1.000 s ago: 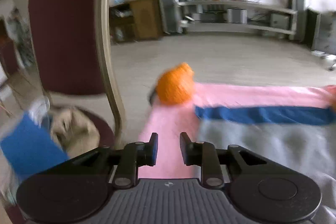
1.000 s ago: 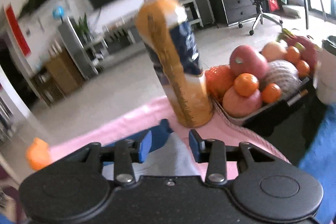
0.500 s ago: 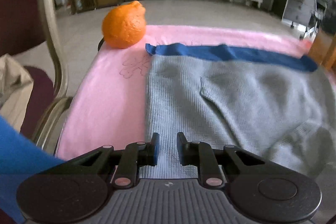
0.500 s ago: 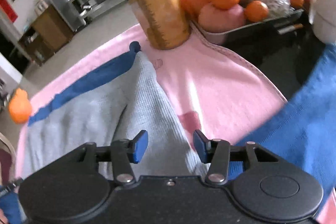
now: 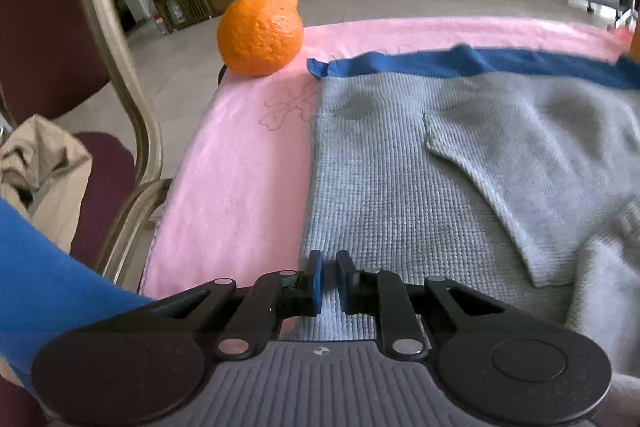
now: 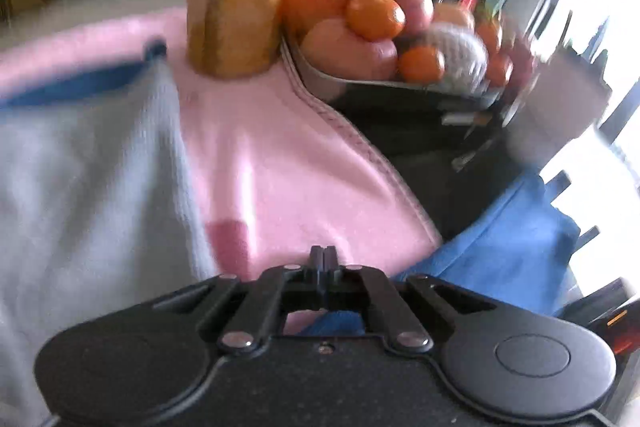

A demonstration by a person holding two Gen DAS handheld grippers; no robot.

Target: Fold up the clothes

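the near hem of the grey garment (image 5: 400, 187) is pinched by the narrowed left claw (image 5: 327, 269), the right claw (image 6: 324, 259) is closed on nothing seen, and a lift forward is called for.

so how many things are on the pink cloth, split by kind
clothes: 1, the grey knit garment with a blue band
loose fruit: 1, the bumpy orange citrus
bottles: 1, the orange juice bottle
total: 3 on the pink cloth
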